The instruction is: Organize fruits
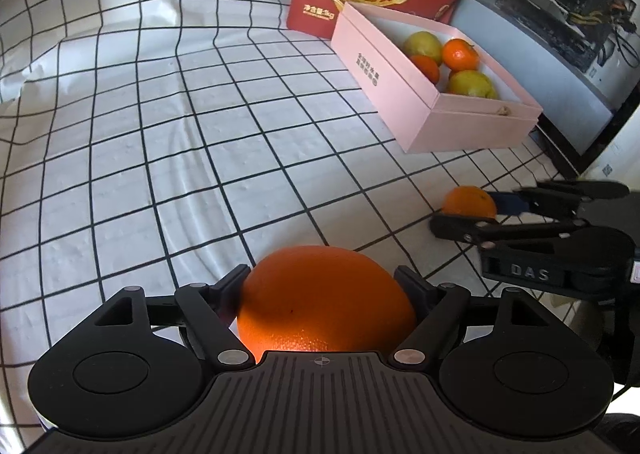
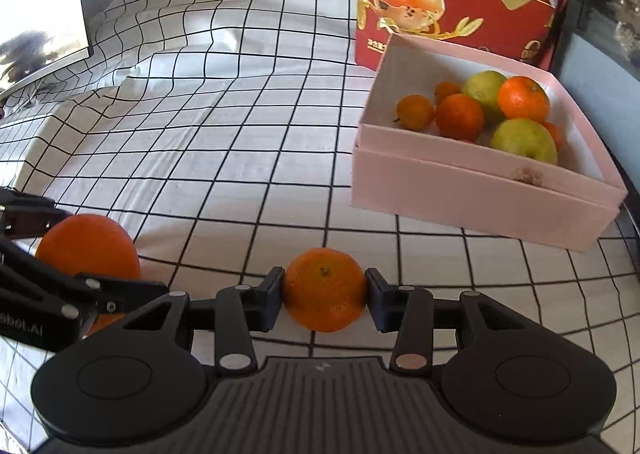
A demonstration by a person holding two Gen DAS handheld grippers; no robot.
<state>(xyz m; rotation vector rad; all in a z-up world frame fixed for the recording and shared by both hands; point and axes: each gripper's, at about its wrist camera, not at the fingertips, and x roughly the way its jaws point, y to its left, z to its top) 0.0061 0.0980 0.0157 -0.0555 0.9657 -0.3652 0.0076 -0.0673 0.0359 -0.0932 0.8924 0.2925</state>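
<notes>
- left claw (image 1: 324, 286) spread wide around a large orange (image 1: 326, 298) on the checked cloth (image 1: 160, 134); whether its pads touch the orange, i cannot tell.
- right claw (image 2: 325, 296) clamped on a small mandarin (image 2: 325, 294), near the pink box (image 2: 472, 190) of fruit.

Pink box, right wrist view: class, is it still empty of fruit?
No: the pink box already holds several fruits, including orange mandarins and green fruits.
</notes>
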